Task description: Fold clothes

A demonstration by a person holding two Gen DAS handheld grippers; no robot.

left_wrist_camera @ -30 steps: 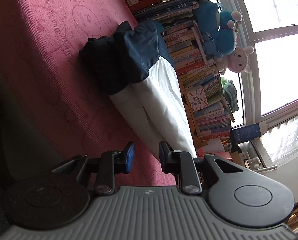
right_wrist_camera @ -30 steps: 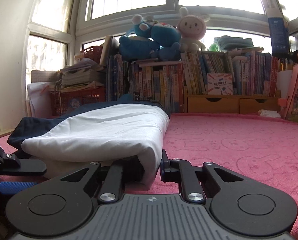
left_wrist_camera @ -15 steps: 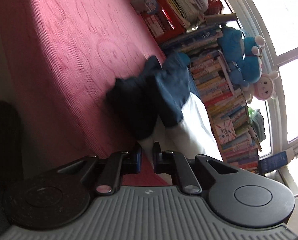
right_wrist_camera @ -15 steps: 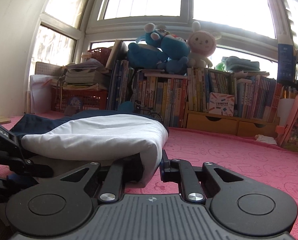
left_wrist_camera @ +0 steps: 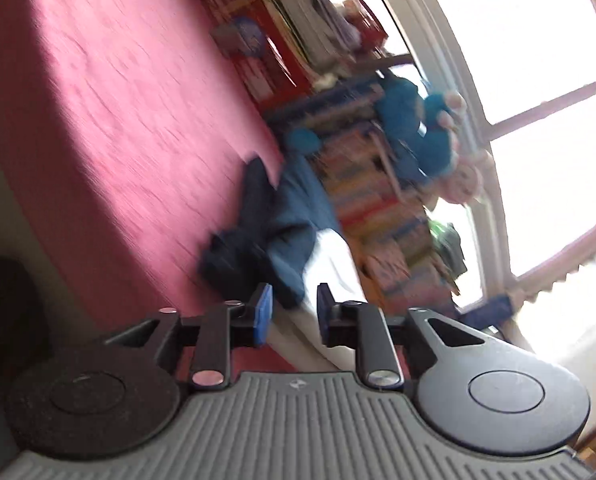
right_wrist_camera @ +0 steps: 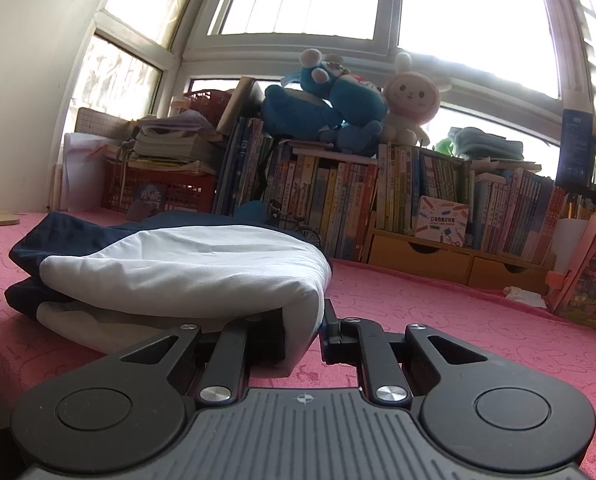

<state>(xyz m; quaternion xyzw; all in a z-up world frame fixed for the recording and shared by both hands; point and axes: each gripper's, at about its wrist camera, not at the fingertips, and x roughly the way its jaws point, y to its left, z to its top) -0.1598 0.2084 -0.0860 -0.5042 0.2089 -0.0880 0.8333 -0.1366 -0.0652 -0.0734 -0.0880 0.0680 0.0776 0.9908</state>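
While the left gripper [left_wrist_camera: 291, 312] had its fingers nearly together half a second ago, they now stand apart, with the near edge of the garment [left_wrist_camera: 298, 240] showing in the gap between them; the blur hides whether either finger touches the cloth. In the right wrist view the left gripper has gone from the left edge, and the camera's angle has shifted so that more window shows. The right gripper [right_wrist_camera: 304, 334] stays clamped on a white fold of the garment [right_wrist_camera: 186, 268]. It lies on the pink blanket [right_wrist_camera: 438, 320], folded over itself, white on top with navy cloth at the far end and underneath, near the row of books [right_wrist_camera: 338, 196] topped by plush toys [right_wrist_camera: 338, 100].
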